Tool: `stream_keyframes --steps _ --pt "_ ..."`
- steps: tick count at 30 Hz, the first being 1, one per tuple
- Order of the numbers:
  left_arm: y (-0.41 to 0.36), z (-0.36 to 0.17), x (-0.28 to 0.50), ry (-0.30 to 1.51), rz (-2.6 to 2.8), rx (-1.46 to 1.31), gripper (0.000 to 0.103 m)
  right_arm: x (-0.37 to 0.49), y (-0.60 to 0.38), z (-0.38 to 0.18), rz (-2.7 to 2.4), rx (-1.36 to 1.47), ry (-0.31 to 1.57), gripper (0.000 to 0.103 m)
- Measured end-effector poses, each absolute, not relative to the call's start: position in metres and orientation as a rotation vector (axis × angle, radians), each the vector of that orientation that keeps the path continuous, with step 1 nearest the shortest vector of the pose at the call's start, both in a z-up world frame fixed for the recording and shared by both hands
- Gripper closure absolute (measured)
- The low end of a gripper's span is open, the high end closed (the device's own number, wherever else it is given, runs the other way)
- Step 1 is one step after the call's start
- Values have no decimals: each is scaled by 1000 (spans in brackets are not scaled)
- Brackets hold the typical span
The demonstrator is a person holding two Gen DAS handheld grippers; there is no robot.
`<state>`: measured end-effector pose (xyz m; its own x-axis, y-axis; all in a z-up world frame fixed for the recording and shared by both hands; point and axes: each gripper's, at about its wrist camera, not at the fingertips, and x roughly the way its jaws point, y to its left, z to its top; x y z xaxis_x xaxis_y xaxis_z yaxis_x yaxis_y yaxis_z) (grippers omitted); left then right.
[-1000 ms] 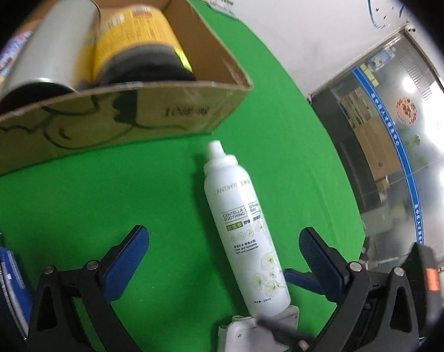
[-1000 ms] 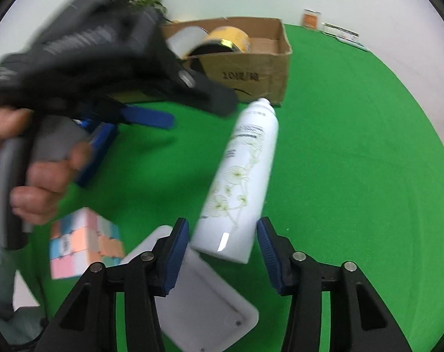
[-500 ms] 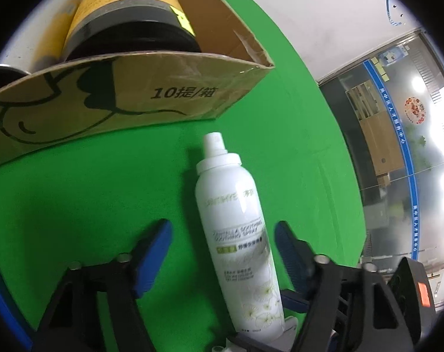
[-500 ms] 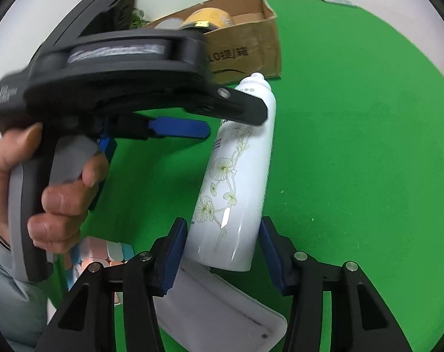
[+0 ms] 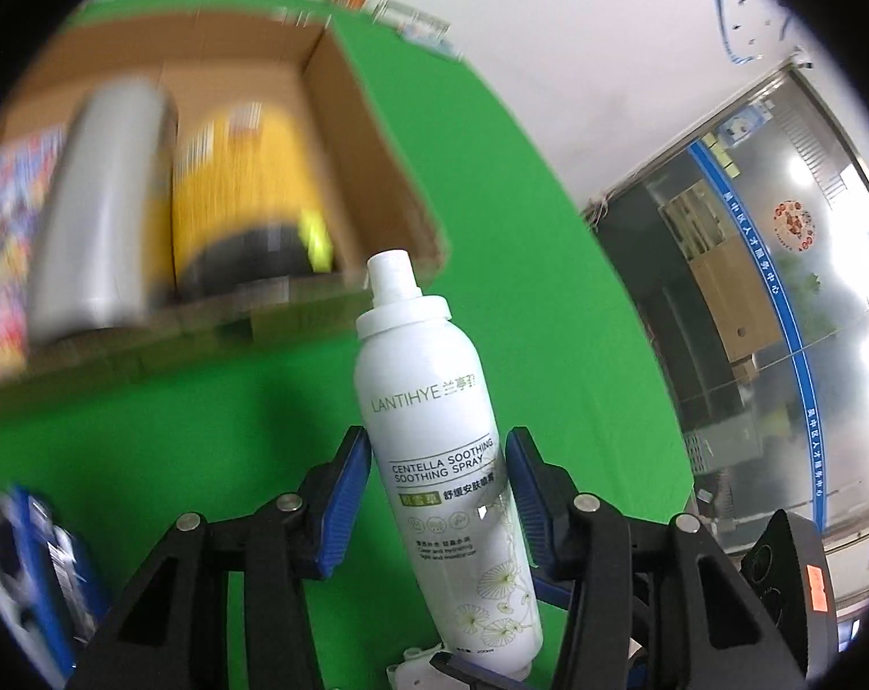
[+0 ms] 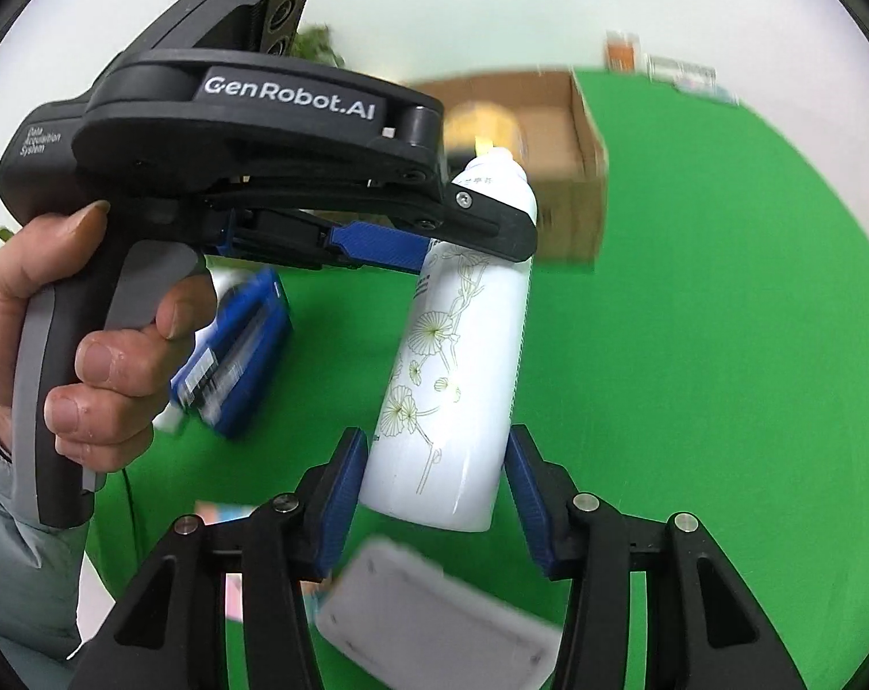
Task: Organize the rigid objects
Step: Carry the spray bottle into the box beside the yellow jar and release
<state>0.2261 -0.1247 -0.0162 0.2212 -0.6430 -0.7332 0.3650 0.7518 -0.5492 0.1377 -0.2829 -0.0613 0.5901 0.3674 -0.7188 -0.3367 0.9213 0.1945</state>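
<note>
A white spray bottle (image 5: 434, 431) with a flower print is held up off the green table, nozzle toward the cardboard box (image 5: 377, 172). My left gripper (image 5: 437, 443) grips it around the middle; its jaws are closing, and both blue pads press on the bottle. My right gripper (image 6: 434, 443) is shut on the same spray bottle (image 6: 452, 379) near its base. In the right wrist view a person's hand (image 6: 118, 356) holds the left gripper's handle, and one of its fingers crosses the bottle's shoulder.
The open box (image 6: 578, 172) holds a grey cylinder (image 5: 107, 201) and a yellow can (image 5: 245, 184) lying side by side. A blue packet (image 6: 233, 351) lies on the green cloth (image 6: 693, 374) to the left. A white flat tray (image 6: 434, 615) sits below the bottle.
The left jaws went from wide apart to pressed on the bottle. Both grippers have risen, and the bottle has come up off the cloth. The box looks blurred from the motion.
</note>
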Motion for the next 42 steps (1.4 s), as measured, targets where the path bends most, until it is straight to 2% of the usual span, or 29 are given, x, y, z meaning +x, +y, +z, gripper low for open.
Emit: stream_keyframes --steps 5,11,16,21,28,32,39,40,41,42 --pt "-123 21 264 1078 -697 -228 56 186 -284 -23 445 35 789 56" --pt "-122 39 324 1059 -687 -220 56 236 -293 13 454 20 779 56" --pt "-129 27 368 1099 -666 -235 56 277 -287 16 456 -2 841 56" --pt "-146 1 399 1181 -659 -247 57 322 -291 -8 425 10 923 57" --pt "-160 -38 409 1287 -645 -255 56 329 -290 -36 356 -37 997 58" --pt "-172 -40 411 1300 -637 -169 59 320 -291 -28 329 -90 969 58" --pt "-182 -34 411 1321 -589 -118 58 294 -310 -22 298 -7 933 58" --pt "-182 -32 410 1327 -577 -113 58 287 -316 -20 281 8 925 51" --pt "-183 -31 409 1330 -579 -108 57 277 -320 -20 261 20 909 38" --pt "-183 -30 407 1331 -577 -97 56 266 -323 -19 252 30 885 32"
